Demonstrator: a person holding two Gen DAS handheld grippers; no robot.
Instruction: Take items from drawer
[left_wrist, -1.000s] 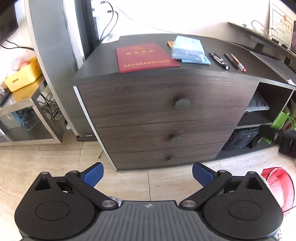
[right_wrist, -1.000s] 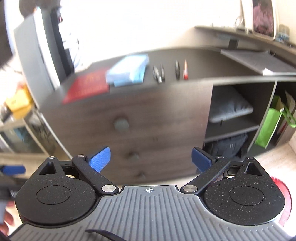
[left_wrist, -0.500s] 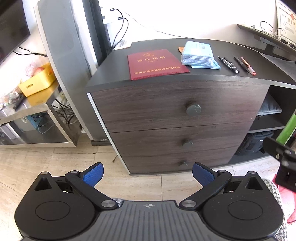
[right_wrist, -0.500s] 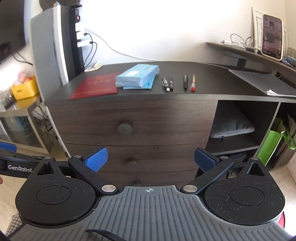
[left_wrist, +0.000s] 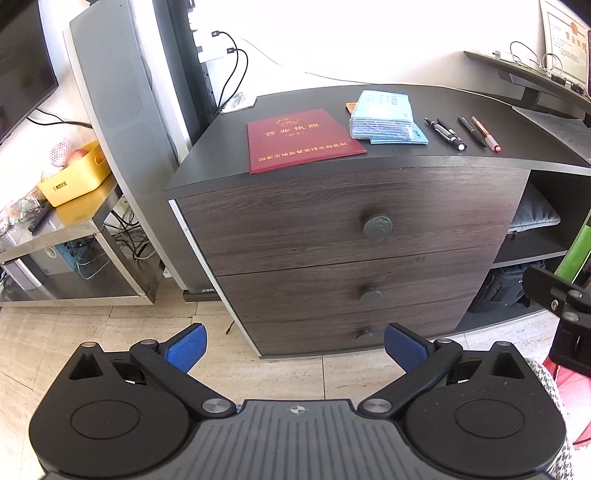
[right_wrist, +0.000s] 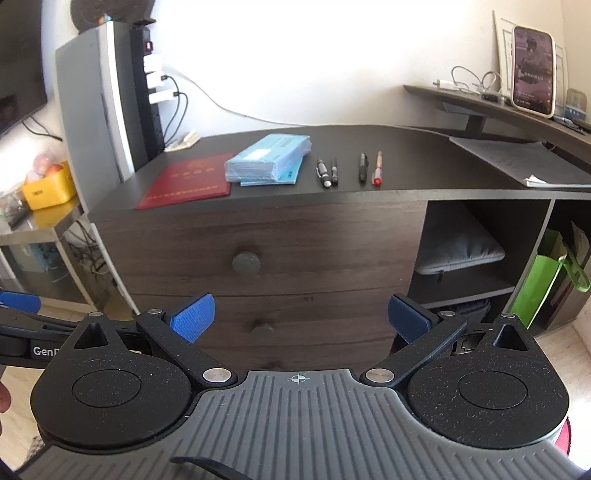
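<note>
A dark wood cabinet with three shut drawers stands ahead. Its top drawer (left_wrist: 332, 218) (right_wrist: 258, 240) carries a round knob (left_wrist: 377, 226) (right_wrist: 246, 263); two smaller knobs (left_wrist: 370, 295) sit below it. On the cabinet top lie a red booklet (left_wrist: 301, 138) (right_wrist: 186, 181), a stack of blue packets (left_wrist: 384, 116) (right_wrist: 269, 160) and several pens (left_wrist: 461, 133) (right_wrist: 347, 170). My left gripper (left_wrist: 295, 349) is open and empty, held back from the drawers above the floor. My right gripper (right_wrist: 301, 319) is open and empty too, facing the lower drawers.
A grey upright unit (left_wrist: 122, 110) with a power strip stands left of the cabinet, beside a steel shelf with a yellow bin (left_wrist: 75, 177). Open shelves on the right hold a grey pouch (right_wrist: 458, 254) and a green bag (right_wrist: 543, 284). A phone (right_wrist: 533, 85) stands on the upper shelf.
Both grippers have risen and drawn closer to the cabinet; the left view has shifted leftward. The right view is sharp now, no longer blurred. Both grippers stay open.
</note>
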